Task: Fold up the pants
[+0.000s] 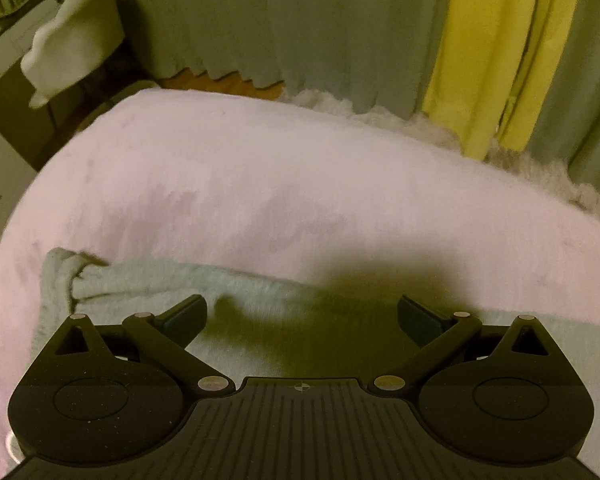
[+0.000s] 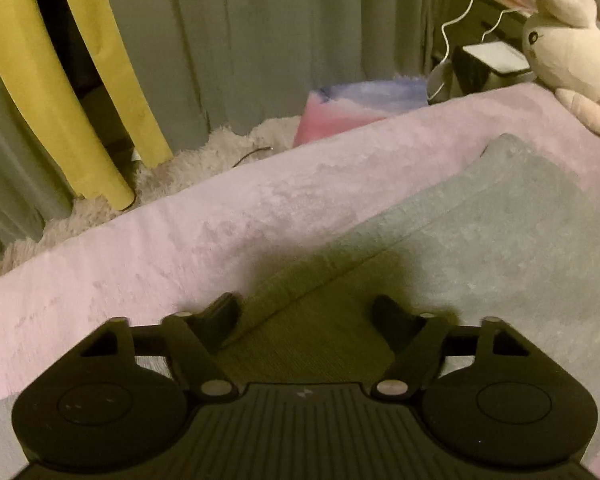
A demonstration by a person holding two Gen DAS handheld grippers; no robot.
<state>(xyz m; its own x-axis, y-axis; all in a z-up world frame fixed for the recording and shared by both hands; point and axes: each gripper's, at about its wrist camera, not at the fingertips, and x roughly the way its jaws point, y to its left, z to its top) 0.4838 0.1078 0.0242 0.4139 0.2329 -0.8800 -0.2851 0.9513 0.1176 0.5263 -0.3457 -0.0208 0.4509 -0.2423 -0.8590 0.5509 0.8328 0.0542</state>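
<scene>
Pale grey-green fleece pants (image 1: 148,284) lie flat on a pink fuzzy bed cover (image 1: 260,184). In the left wrist view a bunched end sits at the left, and my left gripper (image 1: 302,314) hovers open just above the fabric, holding nothing. In the right wrist view the pants (image 2: 500,232) stretch away to the upper right with a long seam or fold edge running diagonally. My right gripper (image 2: 304,316) is open over that seam, empty, casting a dark shadow on the cloth.
Grey and yellow curtains (image 2: 240,40) hang beyond the bed edge, above a shaggy cream rug (image 2: 204,156). A plush rabbit (image 2: 568,48) sits at the bed's far right. A pink-blue pillow (image 2: 356,108) lies behind the bed. A white dresser (image 1: 4,120) stands at left.
</scene>
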